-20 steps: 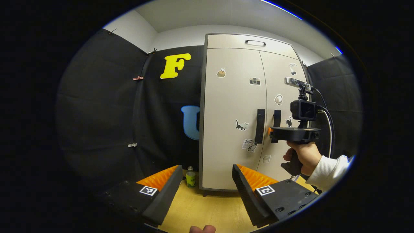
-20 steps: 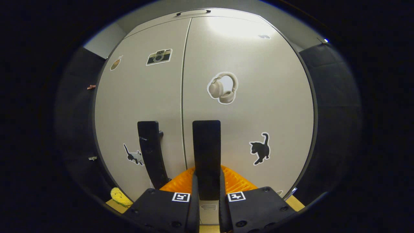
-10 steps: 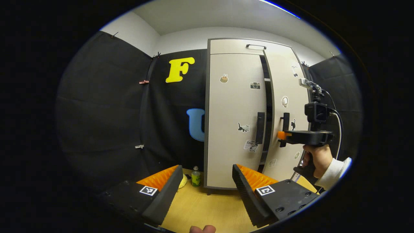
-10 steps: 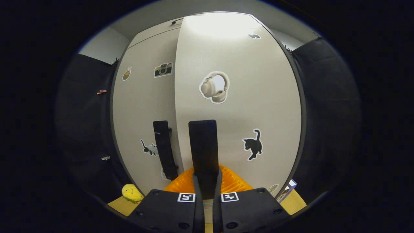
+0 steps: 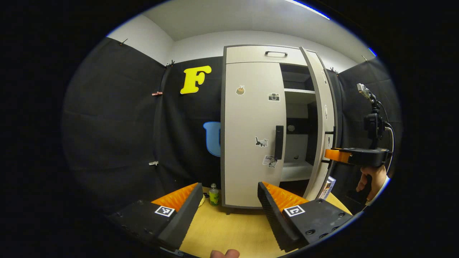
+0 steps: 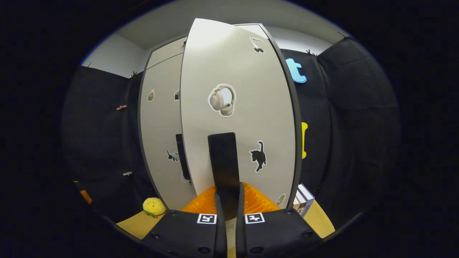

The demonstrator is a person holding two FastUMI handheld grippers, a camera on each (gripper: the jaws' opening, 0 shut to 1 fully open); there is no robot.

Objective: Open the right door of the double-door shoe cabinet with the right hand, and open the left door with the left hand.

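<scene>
Right gripper (image 6: 229,215) pinched on the right door's handle (image 6: 224,161) mid-frame, right door (image 6: 236,107) swung wide, left gripper (image 5: 227,211) spread at the bottom, left door (image 5: 251,132) shut in the middle, probably light and stiff, best grabbed by its handle (image 5: 279,142).

A small green bottle (image 5: 213,194) stands on the wooden floor (image 5: 229,229), ahead of the jaws in the left gripper view, just beyond the left finger's tip. A yellow plush toy (image 6: 154,207) lies on that floor, left of the jaws in the right gripper view. A few books (image 6: 303,204) stand to their right.
</scene>
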